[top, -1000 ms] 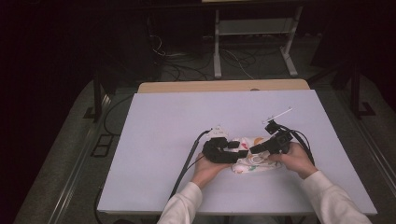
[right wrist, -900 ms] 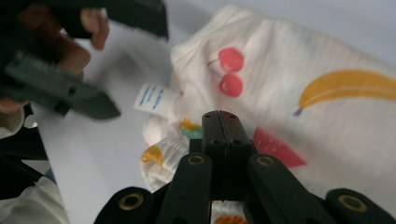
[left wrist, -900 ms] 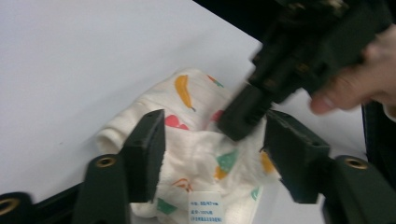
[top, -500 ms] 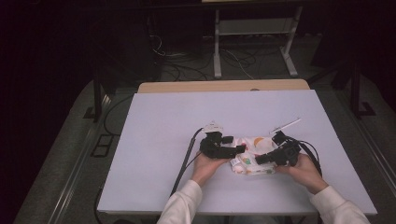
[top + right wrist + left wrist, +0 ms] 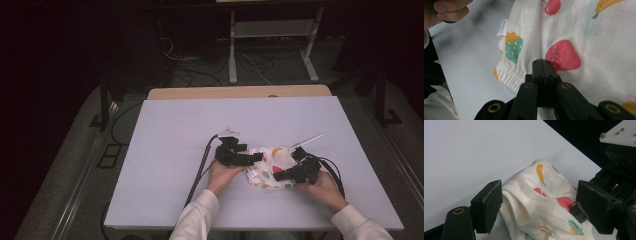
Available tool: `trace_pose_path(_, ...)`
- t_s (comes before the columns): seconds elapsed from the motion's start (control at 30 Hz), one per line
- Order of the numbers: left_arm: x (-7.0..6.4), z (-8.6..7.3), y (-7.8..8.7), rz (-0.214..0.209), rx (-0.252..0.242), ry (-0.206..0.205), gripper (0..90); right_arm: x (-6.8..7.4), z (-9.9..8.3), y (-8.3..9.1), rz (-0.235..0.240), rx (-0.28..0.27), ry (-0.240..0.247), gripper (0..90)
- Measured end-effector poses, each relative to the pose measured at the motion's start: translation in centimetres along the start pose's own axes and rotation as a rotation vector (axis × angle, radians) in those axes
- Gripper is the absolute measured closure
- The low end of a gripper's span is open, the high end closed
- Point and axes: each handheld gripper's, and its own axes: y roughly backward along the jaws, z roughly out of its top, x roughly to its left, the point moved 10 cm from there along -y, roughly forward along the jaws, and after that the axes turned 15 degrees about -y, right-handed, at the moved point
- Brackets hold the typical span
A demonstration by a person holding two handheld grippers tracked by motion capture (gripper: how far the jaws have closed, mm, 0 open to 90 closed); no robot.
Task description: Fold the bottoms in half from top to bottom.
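**Gripping a fruit-print garment at both ends**

Lying bunched on the white table (image 5: pixel 165 150) near the person's edge, the fruit-print garment (image 5: pixel 272 165) runs its long axis left to right between the two tools. The left gripper (image 5: pixel 539 202) stands wide, its jaws either side of a raised fold. The right gripper (image 5: pixel 545 65) has its jaws pressed together over the cloth beside the elastic hem (image 5: pixel 509 75), whose label (image 5: pixel 502 28) points toward the person's left hand (image 5: pixel 225 172).
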Motion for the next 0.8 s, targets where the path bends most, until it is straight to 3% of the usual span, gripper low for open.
trace_pose_path(0.17, 0.6, -0.2, -0.1, 0.003, 0.017, 0.016, 18.5, 0.0, -0.1, -0.1, -0.003, -0.016, 0.008, 88.3)
trace_pose_path(0.37, 0.9, 0.1, 0.2, -0.005, 0.000, 0.033, 16.9, 0.1, -0.1, 0.1, 0.001, -0.022, 0.021, 87.1)
trace_pose_path(0.6, 1.1, 0.3, 0.3, -0.001, 0.012, 0.022, 16.8, 0.3, 0.5, 1.1, 0.026, -0.061, 0.039, 82.7)
trace_pose_path(0.8, 1.0, 0.8, 0.3, -0.011, 0.023, 0.006, 15.7, 0.6, 1.5, 2.3, 0.027, -0.108, 0.070, 73.1)
